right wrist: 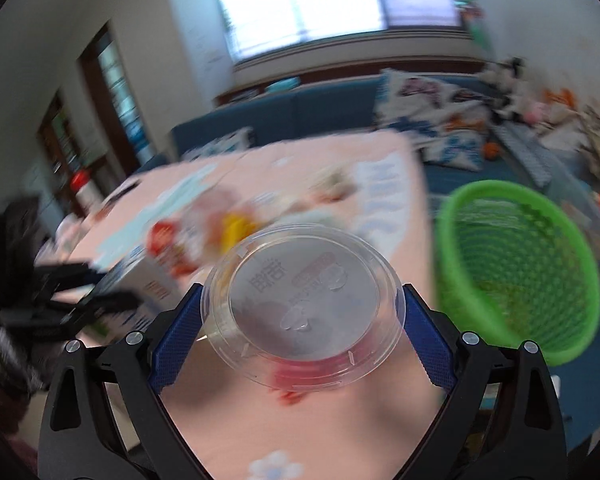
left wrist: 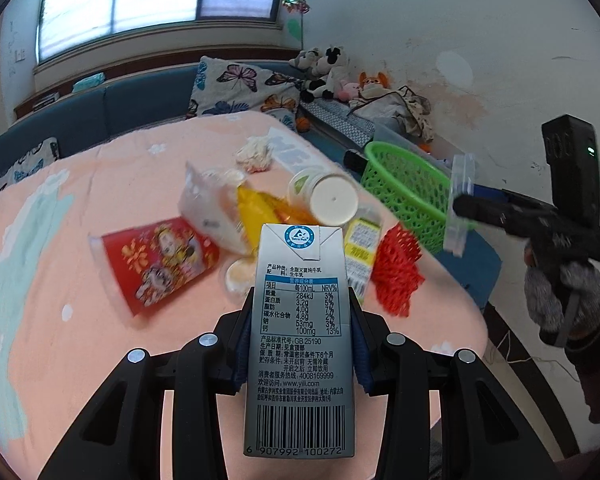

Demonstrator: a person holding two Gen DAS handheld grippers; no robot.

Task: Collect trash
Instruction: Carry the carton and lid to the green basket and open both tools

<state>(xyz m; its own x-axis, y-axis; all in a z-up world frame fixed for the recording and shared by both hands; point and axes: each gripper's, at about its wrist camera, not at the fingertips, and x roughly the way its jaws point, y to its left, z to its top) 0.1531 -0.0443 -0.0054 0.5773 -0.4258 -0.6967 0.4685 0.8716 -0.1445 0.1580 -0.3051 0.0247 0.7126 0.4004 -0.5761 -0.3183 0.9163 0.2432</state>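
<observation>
Left gripper [left wrist: 300, 344]: half-closed, pads clamp carton [left wrist: 300, 340] upright.
Right gripper [right wrist: 302, 320]: spread wide, pads grip clear lid [right wrist: 304, 308], near basket [right wrist: 520, 272].

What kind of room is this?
Probably a family living room: a blue sofa with a butterfly cushion, stuffed toys piled in the corner, and a table with a pink cloth.

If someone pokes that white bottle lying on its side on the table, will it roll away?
Probably yes. The white bottle looks round and lies on its side, so a poke could set it rolling. It might not go far: the yellow wrapper lies right beside it. It looks like plastic, so it is likely light.
</observation>
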